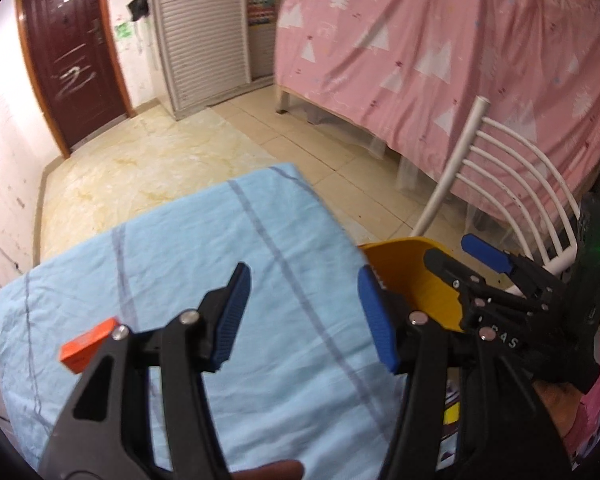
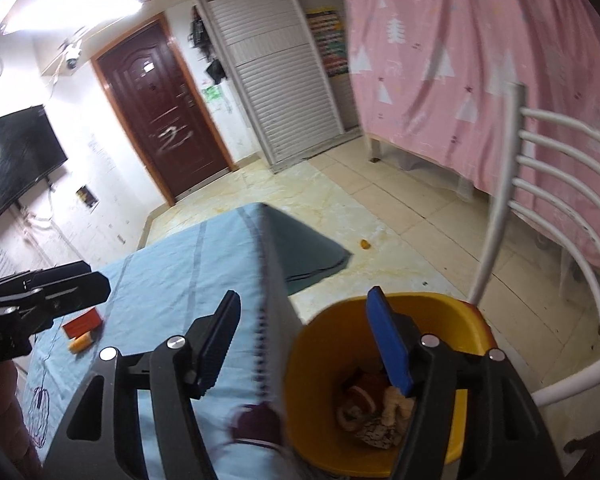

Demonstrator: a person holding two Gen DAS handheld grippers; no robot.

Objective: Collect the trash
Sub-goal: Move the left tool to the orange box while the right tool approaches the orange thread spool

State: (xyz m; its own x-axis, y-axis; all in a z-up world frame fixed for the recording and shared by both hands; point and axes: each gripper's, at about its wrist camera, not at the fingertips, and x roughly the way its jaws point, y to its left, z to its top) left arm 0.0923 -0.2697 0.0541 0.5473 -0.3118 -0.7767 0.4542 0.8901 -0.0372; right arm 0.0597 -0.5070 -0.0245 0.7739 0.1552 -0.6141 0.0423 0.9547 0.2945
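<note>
Both grippers, left (image 1: 306, 314) and right (image 2: 306, 338), gape empty (yellow bin (image 2: 452, 312) below right).

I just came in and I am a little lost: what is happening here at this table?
A person is clearing trash with a gripper in each hand. Both the left gripper and the right gripper are open and empty. The yellow bin beside the table already holds scraps. An orange box and a small orange tube remain on the blue tablecloth.
</note>
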